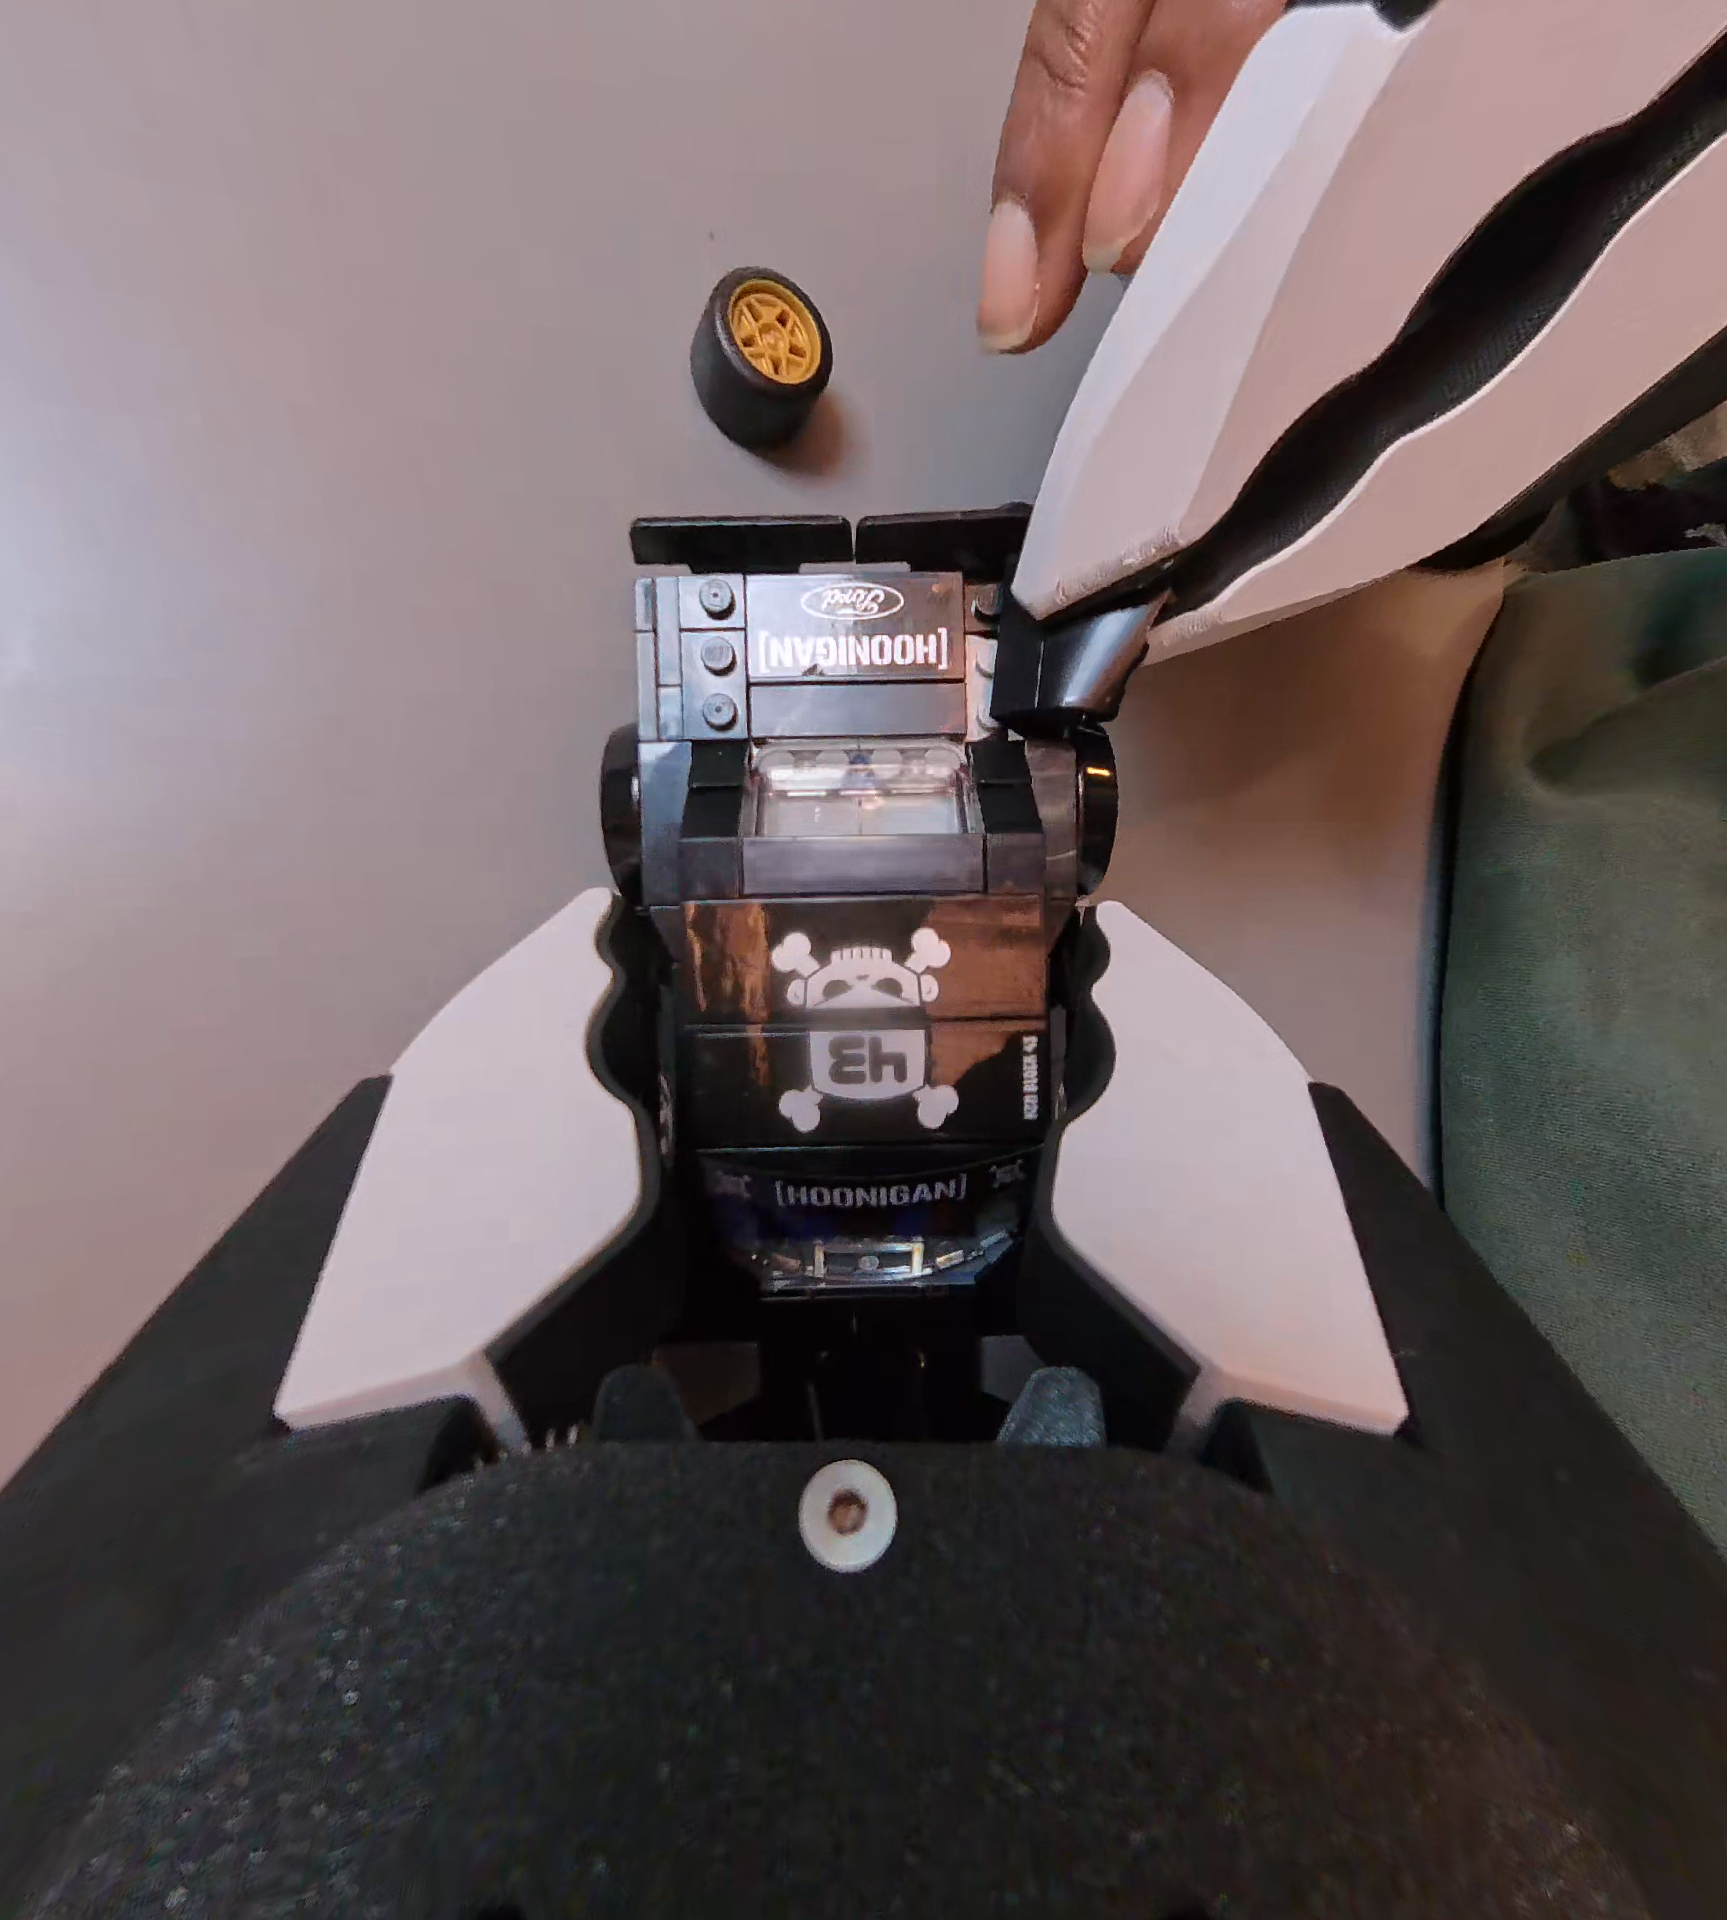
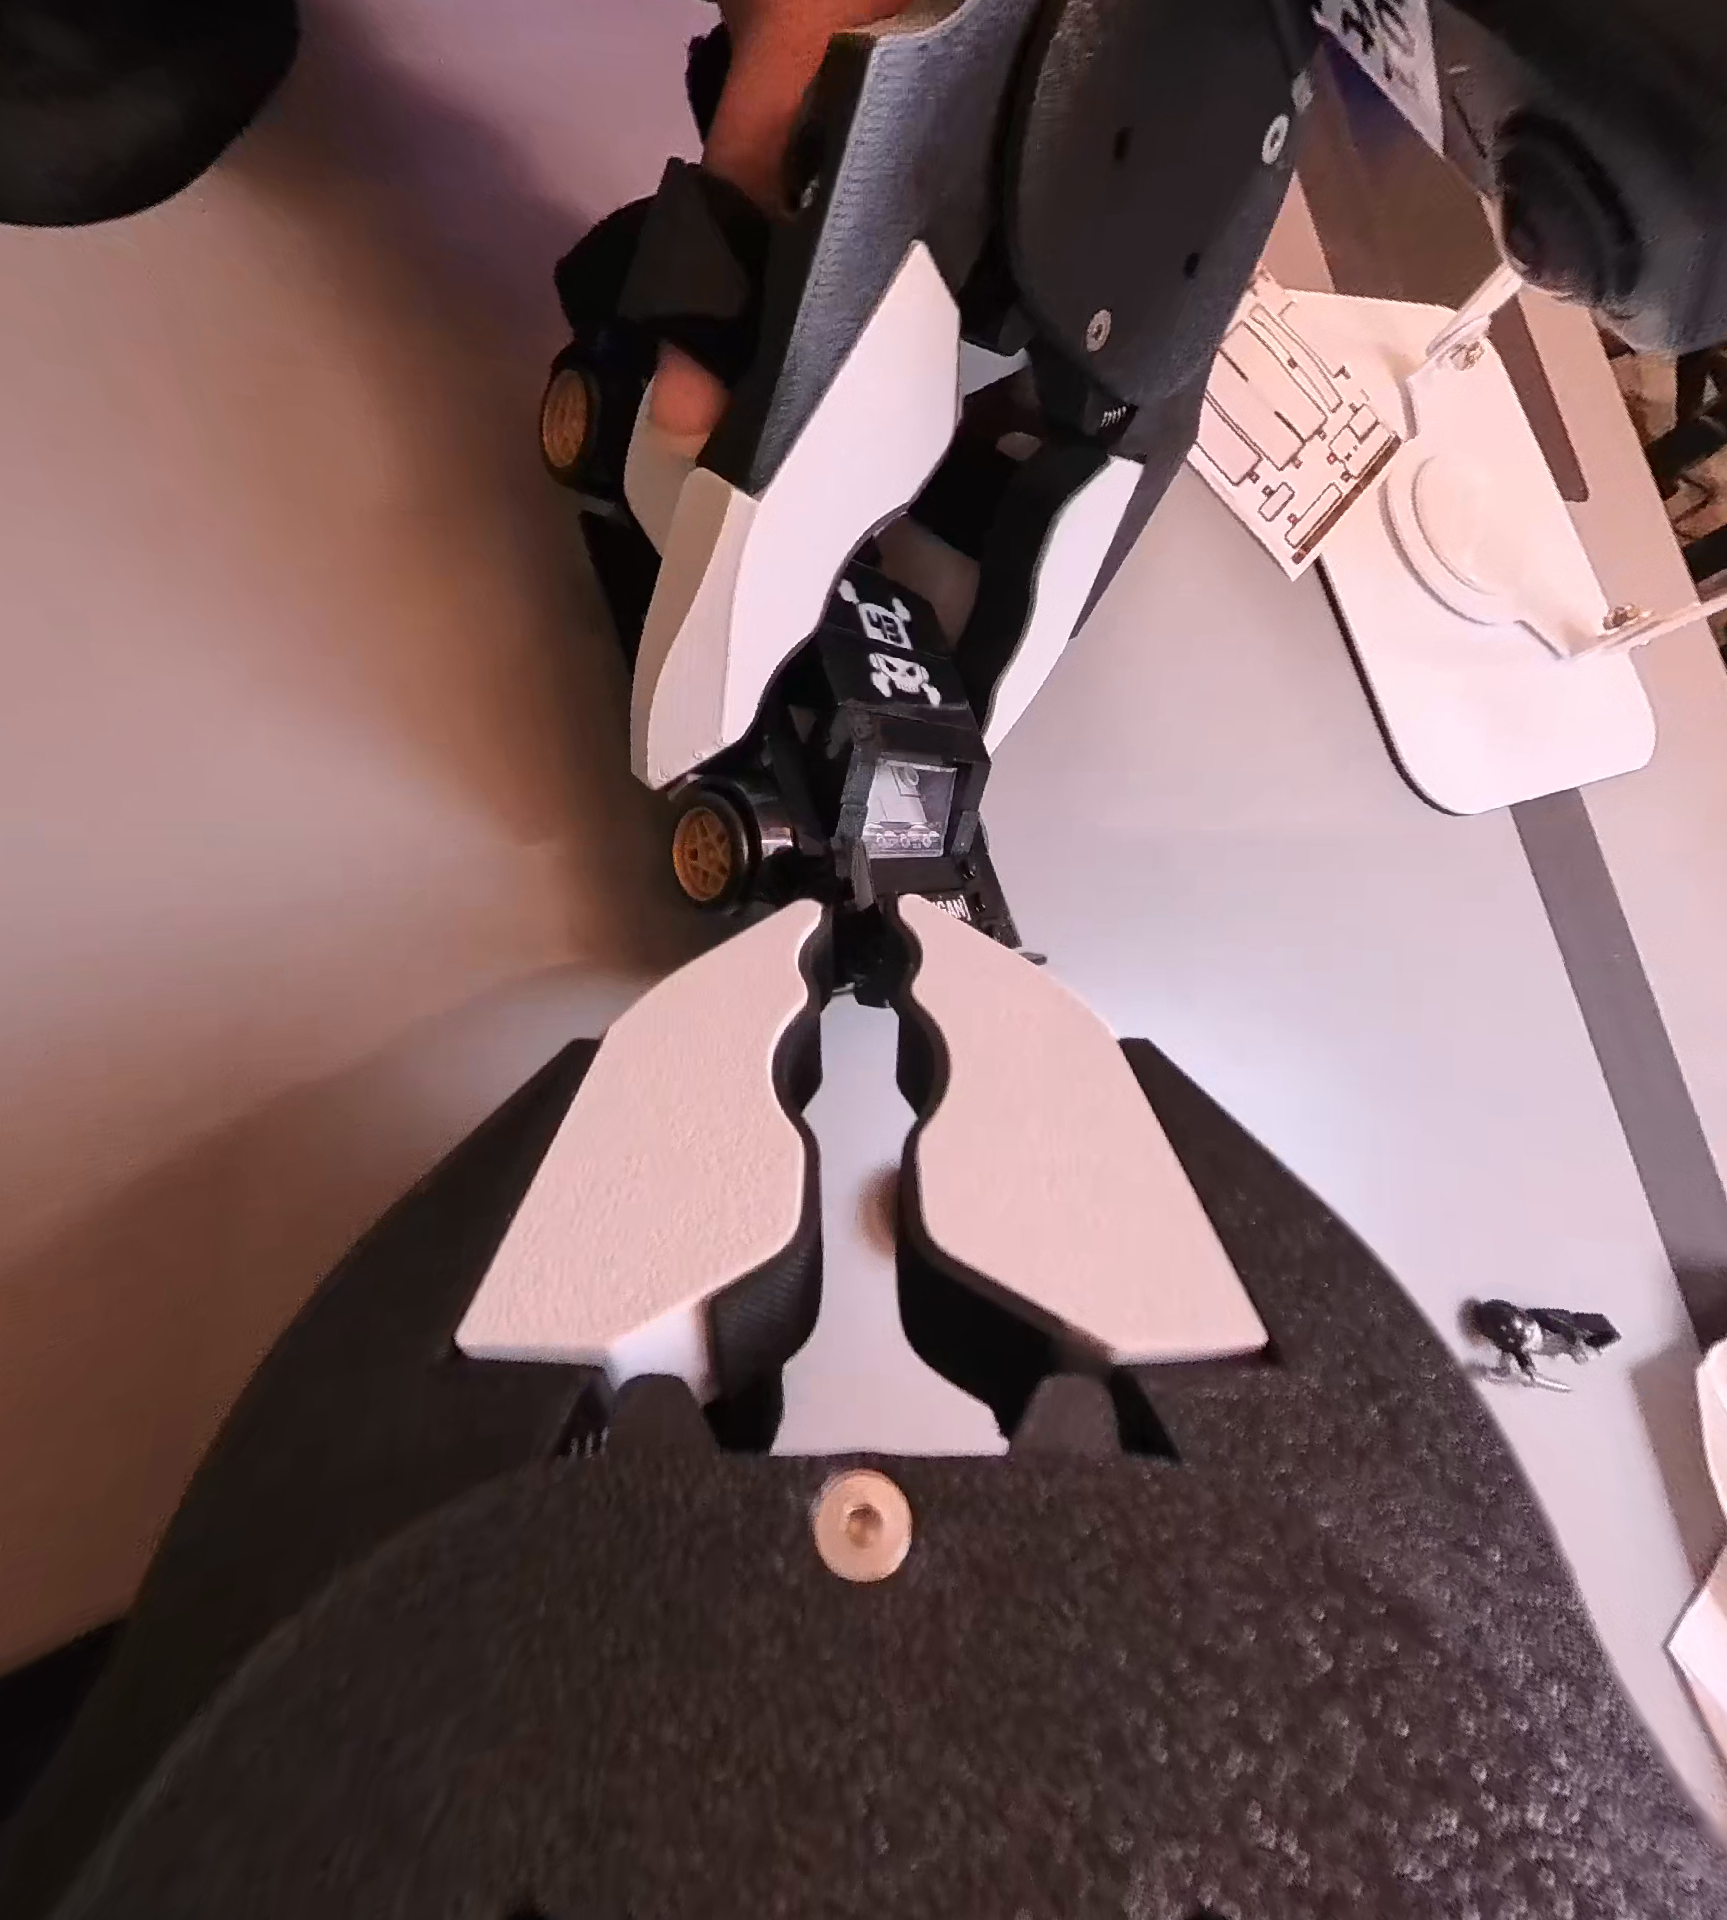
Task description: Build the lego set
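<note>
Two tongs work on one small black toy car (image 1: 864, 997): the left tongs (image 1: 854, 1049) clamp it across the roof and sides, holding it nose-away over the grey bench (image 1: 267, 520), while the right tongs (image 1: 1082, 634) are nearly closed on a small black curved piece (image 1: 1056, 665) set against the car's rear right corner, beside the row of bare studs. In the right wrist view the right tongs (image 2: 864, 935) show only a narrow gap, with that dark piece pinched at the tips against the car (image 2: 900, 790). One loose wheel (image 1: 760, 358) with a gold hub lies on the bench beyond the car, well apart from it, and a bare finger (image 1: 1025, 249) hovers near it. My guess is the car is light and stiff but will shed parts if squeezed on its edges (glossy tiles are slippery too), so the broad grip across the body seems the safe one. The small piece likely needs a straight, firm press onto the studs; a skewed push could pop it loose.
</note>
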Available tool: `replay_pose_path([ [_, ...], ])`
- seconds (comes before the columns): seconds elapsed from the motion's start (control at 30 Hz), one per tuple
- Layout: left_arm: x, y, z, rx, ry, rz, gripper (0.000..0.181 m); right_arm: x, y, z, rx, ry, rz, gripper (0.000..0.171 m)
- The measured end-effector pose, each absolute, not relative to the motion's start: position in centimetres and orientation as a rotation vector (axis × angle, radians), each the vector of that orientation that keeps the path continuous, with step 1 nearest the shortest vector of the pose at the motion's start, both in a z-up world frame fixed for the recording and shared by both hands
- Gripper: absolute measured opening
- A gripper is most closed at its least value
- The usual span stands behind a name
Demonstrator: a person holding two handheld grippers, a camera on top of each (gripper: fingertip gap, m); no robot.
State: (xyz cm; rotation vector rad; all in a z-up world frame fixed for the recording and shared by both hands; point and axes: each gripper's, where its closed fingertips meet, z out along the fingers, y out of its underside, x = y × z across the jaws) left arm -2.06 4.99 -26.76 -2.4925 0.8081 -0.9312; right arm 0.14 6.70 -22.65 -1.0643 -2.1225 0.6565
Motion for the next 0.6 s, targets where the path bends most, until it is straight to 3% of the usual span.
replay_pose_path([
  [0.6, -2.4, 5.4, -26.0, -2.454, 0.715, -1.164, 0.079, -0.9, 7.5, -21.7, -0.925, -2.306, 0.609, 0.008],
])
